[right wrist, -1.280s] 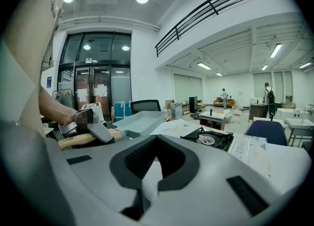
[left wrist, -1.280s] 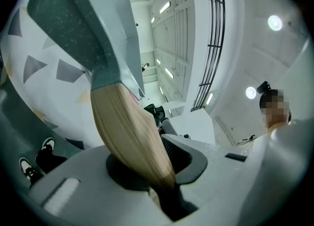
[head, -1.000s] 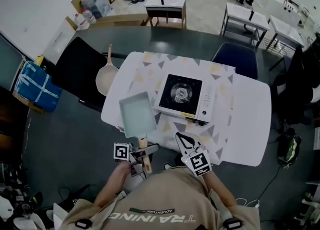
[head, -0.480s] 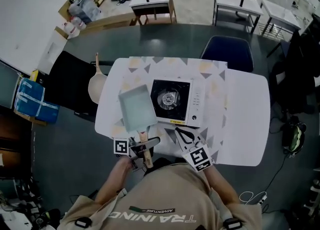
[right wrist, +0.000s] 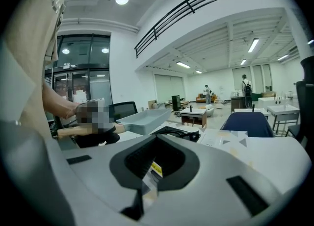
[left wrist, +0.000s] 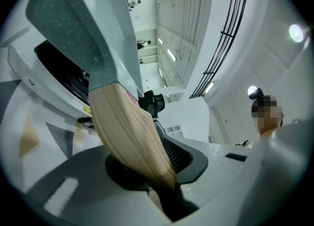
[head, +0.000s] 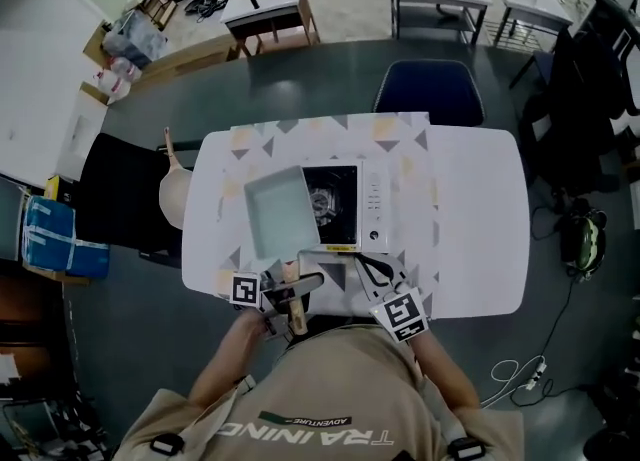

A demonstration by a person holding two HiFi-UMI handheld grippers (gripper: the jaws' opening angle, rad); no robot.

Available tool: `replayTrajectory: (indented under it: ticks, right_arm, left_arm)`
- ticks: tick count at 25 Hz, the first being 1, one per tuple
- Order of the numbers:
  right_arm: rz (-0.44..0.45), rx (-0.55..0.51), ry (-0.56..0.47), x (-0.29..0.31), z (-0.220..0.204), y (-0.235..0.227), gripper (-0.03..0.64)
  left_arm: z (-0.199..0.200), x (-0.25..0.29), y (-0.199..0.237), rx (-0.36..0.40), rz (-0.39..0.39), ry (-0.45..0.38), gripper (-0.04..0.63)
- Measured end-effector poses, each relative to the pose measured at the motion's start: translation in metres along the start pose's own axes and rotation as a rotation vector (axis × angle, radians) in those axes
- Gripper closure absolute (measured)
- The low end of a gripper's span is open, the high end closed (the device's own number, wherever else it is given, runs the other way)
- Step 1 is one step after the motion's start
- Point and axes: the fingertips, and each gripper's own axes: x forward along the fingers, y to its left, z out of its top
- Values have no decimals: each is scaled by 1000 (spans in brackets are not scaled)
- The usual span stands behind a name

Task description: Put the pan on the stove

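A pale teal rectangular pan [head: 275, 212] with a wooden handle [head: 291, 299] hangs tilted over the left half of the white single-burner stove [head: 345, 206]. My left gripper [head: 287, 294] is shut on that handle near the table's front edge. In the left gripper view the handle [left wrist: 127, 132] runs up from the jaws to the pan [left wrist: 83, 19], with the stove [left wrist: 56, 65] beneath. My right gripper [head: 368, 271] is shut and holds nothing, just in front of the stove. The right gripper view shows its jaws [right wrist: 157, 144], the pan [right wrist: 144, 120] and the burner [right wrist: 179, 133].
The stove sits on a patterned cloth [head: 400, 149] on a white table [head: 475, 219]. A black chair [head: 120, 189] carrying a beige round pan [head: 172, 199] stands at the left. A blue chair [head: 428, 89] is behind the table. A blue bag [head: 50, 239] lies on the floor.
The pan has moved to the right, from the cloth beside the stove to above the stove's left half, held by my left gripper. My right gripper has stayed put.
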Motion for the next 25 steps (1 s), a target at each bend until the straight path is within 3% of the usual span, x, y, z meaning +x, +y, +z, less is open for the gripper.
replayTrajectory:
  ticks: [6,11,14,18,25]
  right_arm:
    - [-105,112,4,-6,-5,-14,614]
    - [-180,145,7,-11,-8,-22,615]
    - [-221,118,15,-10,-8,-26,615]
    - [-236,-10,65,-3,-10,-19,615]
    - [-239,18,58,-2,-10,-18,615]
  left_arm:
    - [8,6,5,10,-18,97,522]
    - [12,10,14,-5,-22,164,522]
    - [14,13,20,-17,-26,204,520]
    - [16,16,29,-24,-24,250,520]
    - [12,29,44,3,-3,315,520]
